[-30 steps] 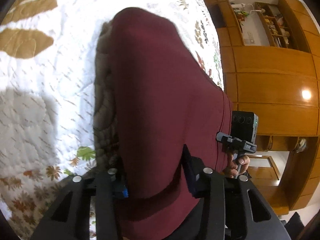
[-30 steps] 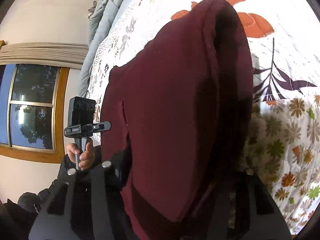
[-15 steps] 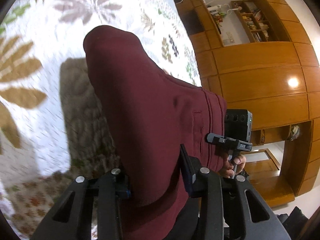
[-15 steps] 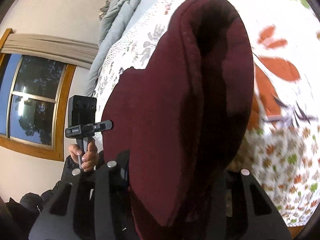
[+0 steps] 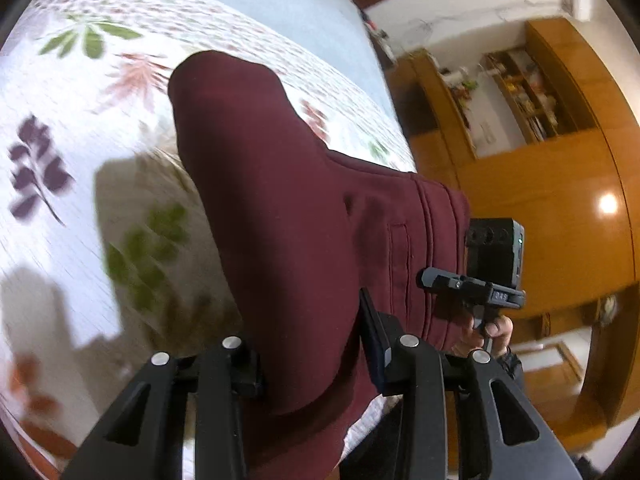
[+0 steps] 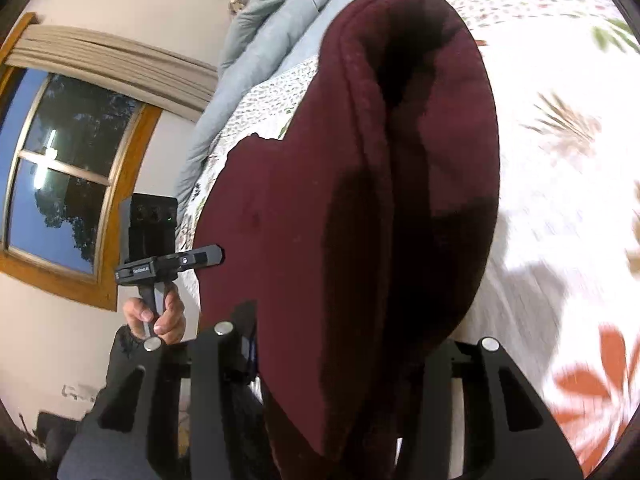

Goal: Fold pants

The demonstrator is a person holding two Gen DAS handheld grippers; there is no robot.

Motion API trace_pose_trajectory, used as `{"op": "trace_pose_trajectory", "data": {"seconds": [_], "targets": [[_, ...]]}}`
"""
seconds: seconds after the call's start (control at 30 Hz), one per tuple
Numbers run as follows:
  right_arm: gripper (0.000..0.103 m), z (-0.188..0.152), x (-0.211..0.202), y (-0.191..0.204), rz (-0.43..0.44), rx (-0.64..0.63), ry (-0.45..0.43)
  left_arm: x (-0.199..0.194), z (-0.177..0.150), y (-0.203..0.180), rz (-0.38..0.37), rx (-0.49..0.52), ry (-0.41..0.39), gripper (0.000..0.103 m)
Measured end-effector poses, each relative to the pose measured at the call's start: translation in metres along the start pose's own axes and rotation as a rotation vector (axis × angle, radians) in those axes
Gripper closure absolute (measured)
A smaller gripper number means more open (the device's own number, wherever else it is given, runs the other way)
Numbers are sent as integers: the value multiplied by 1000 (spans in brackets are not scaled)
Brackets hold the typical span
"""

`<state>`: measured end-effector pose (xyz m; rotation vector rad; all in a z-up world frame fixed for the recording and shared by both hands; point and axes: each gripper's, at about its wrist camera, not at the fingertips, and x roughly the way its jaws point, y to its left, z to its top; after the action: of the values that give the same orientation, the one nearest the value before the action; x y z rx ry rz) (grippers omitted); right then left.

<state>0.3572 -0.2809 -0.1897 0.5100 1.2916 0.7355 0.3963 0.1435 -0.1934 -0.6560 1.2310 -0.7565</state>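
The dark red pants [image 5: 288,216] hang in the air over the leaf-print bedspread [image 5: 72,128], stretched between both grippers. My left gripper [image 5: 316,356] is shut on one end of the waistband. My right gripper [image 6: 340,364] is shut on the other end, where the pants [image 6: 360,200] bulge in thick folds and hide the right finger. The right gripper also shows in the left wrist view [image 5: 476,280], and the left gripper in the right wrist view [image 6: 168,260], each held by a hand.
A grey duvet [image 6: 264,28] lies bunched at the head of the bed. Wooden cabinets and shelves [image 5: 540,152] stand to the right of the bed. A window [image 6: 60,168] with a wooden frame is in the wall to the left.
Both grippers have tilted up and carried the pants toward the head of the bed. The far end of the pants now hangs shorter. Both grips are unchanged.
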Motion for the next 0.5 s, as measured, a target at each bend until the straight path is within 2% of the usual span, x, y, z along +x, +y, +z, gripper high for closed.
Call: {"op": "trace_pose_trajectory", "data": {"seconds": [0.03, 0.17, 0.33, 0.4, 0.5], "targets": [[60, -4, 6, 1, -7, 0, 11, -1, 8, 12, 6, -18, 1, 66], [60, 32, 60, -5, -37, 11, 71, 4, 28, 61, 30, -93, 25, 66], [57, 47, 75, -42, -26, 83, 76, 13, 29, 105, 35, -147, 38, 64], [47, 46, 78, -57, -20, 111, 84, 20, 22, 109, 58, -140, 45, 51], [31, 35, 79, -61, -12, 121, 63, 17, 11, 108, 73, -138, 16, 46]]}}
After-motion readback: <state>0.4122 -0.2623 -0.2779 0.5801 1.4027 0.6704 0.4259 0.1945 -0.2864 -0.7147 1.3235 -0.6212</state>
